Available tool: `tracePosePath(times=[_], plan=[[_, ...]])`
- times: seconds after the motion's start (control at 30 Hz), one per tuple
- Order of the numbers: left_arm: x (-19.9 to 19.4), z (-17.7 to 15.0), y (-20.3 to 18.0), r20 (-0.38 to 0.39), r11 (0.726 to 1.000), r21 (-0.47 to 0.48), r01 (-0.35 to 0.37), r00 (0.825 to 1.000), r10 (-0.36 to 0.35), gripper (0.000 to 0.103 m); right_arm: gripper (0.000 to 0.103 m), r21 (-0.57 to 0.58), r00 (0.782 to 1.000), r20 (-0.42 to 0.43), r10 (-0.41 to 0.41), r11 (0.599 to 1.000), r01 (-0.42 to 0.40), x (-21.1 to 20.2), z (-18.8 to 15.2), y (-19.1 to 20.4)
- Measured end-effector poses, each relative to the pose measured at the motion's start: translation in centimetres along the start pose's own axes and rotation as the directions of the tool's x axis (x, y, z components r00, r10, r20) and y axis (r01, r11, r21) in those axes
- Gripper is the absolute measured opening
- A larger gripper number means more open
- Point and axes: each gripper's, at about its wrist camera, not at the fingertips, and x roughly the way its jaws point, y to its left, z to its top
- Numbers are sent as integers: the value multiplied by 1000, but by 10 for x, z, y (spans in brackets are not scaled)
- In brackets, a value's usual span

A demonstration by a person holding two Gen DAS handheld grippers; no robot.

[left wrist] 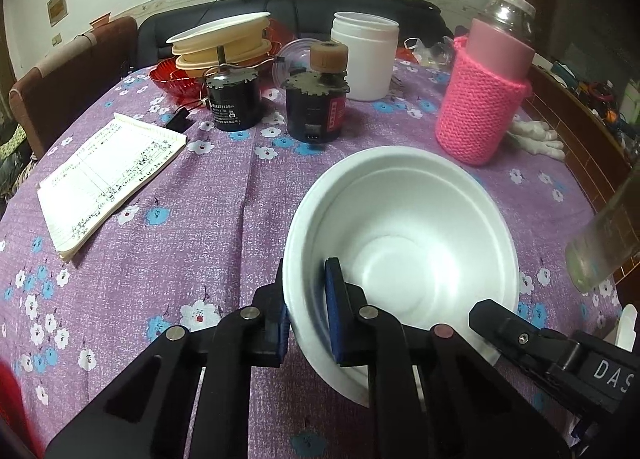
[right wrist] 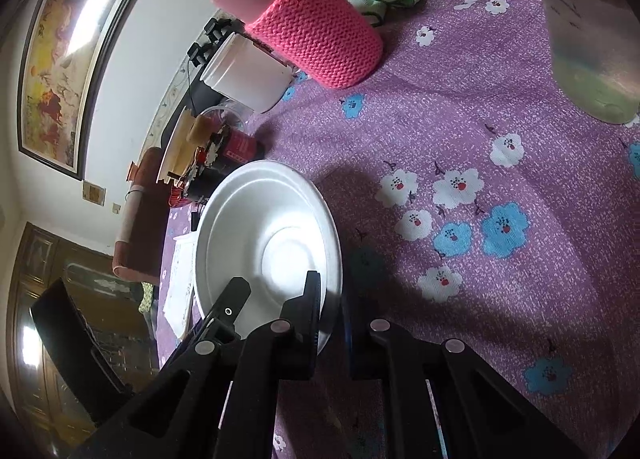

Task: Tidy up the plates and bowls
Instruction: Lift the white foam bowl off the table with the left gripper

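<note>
One white bowl (left wrist: 404,235) on the tablecloth (left wrist: 192,227); left gripper (left wrist: 308,299) and right gripper (right wrist: 332,311) each clamp its rim. Two motors (left wrist: 236,99) stand beyond the bowl.

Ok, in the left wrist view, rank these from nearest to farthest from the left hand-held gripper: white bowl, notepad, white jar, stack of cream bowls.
1. White bowl: its rim is pinched by the left hand-held gripper.
2. Notepad: left, mid-table.
3. White jar: far side, right of centre.
4. Stack of cream bowls: far left, slightly behind the jar.
</note>
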Motion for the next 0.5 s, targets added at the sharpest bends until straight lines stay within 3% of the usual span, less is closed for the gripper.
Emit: tracePosePath(times=[0.5], plan=[[-43,-28,7,-2,1000,10,25,1000,-25,13,9,-22,1000,20,-19,1000,20,-44,-38,4]])
